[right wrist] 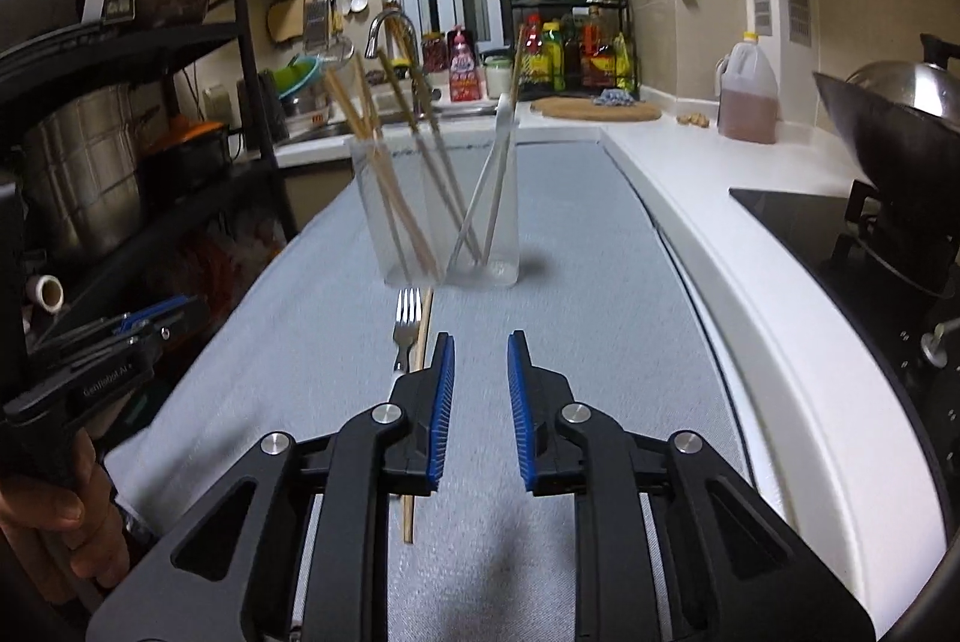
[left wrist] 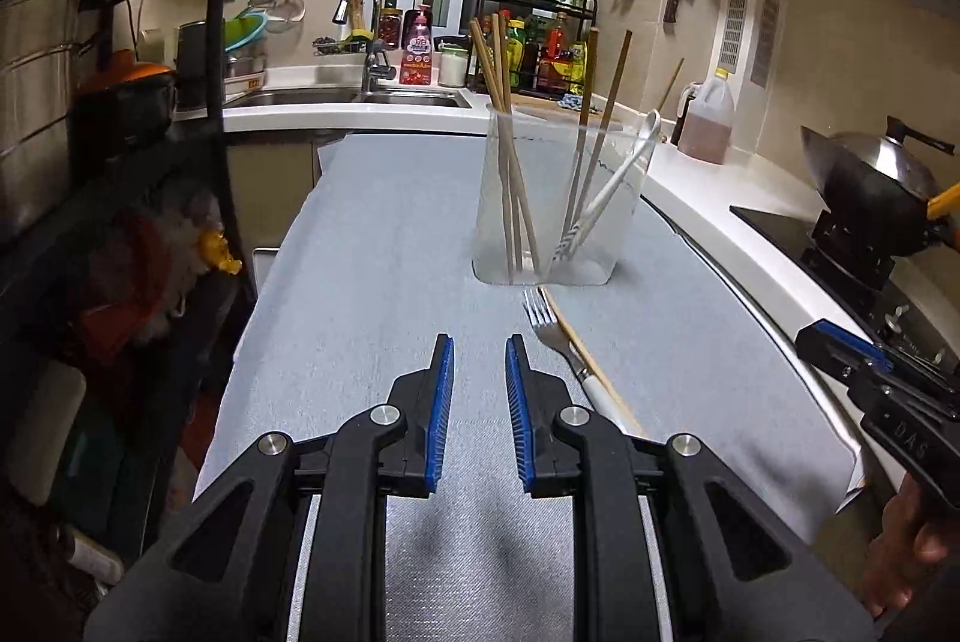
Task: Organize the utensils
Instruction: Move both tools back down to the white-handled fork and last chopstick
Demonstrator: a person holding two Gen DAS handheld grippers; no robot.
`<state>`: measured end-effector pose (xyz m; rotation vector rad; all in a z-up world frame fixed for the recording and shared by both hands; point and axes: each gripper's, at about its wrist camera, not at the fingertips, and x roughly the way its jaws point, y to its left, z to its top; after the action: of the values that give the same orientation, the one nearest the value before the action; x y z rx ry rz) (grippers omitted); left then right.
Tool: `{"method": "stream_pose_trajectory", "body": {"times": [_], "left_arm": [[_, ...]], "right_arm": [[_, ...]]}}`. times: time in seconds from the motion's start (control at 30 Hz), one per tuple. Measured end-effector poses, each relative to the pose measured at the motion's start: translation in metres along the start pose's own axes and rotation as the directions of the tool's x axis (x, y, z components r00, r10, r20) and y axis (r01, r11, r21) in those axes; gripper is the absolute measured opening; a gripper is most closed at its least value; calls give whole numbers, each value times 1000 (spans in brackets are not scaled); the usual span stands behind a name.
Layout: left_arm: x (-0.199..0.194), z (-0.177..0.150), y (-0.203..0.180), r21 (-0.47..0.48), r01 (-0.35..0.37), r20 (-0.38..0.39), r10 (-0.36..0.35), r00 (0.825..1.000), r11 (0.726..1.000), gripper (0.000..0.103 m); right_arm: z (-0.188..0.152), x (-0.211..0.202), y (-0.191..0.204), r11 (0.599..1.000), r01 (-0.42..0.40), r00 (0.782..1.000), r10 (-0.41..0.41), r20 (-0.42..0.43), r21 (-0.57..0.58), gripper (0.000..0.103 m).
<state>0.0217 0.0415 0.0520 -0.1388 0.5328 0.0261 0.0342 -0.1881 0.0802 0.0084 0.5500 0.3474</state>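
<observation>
A clear plastic holder [left wrist: 555, 198] stands on the grey mat [left wrist: 372, 282], with several wooden chopsticks [left wrist: 501, 102] and a white spoon [left wrist: 618, 180] in it. A fork [left wrist: 549, 324] with a white handle and one loose chopstick [left wrist: 591, 360] lie side by side on the mat in front of the holder. My left gripper [left wrist: 479, 348] is open and empty, just left of the fork. My right gripper [right wrist: 479, 345] is open and empty; the fork [right wrist: 407, 324] and chopstick [right wrist: 420, 366] lie by its left finger, the holder [right wrist: 435, 216] ahead.
A white counter [right wrist: 750, 282] runs along the right with a wok [right wrist: 900, 132] on a black hob and an oil jug [right wrist: 747, 96]. A sink [left wrist: 354, 96] and spice rack [left wrist: 534, 42] are at the back. Black shelving [left wrist: 90, 162] stands on the left.
</observation>
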Motion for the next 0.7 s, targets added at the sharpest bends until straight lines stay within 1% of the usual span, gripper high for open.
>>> {"method": "stream_pose_trajectory", "body": {"times": [0.13, 0.27, 0.5, 0.7], "left_arm": [[9, -10, 4, -19, -2, -31, 2, 1000, 1000, 18], [8, -12, 4, -14, -7, -28, 6, 1000, 1000, 18], [10, -13, -1, -8, 3, -29, -3, 1000, 1000, 18], [10, -14, 1, -10, 2, -36, -3, 999, 1000, 18]], "right_arm": [[-20, 13, 10, 1000, -12, 999, 11, -33, -29, 19], [-33, 27, 16, 999, -25, 998, 23, -66, -34, 19], [-45, 42, 25, 997, -58, 991, 52, -127, -47, 23], [-56, 58, 29, 996, -50, 981, 36, -193, -69, 23]]}}
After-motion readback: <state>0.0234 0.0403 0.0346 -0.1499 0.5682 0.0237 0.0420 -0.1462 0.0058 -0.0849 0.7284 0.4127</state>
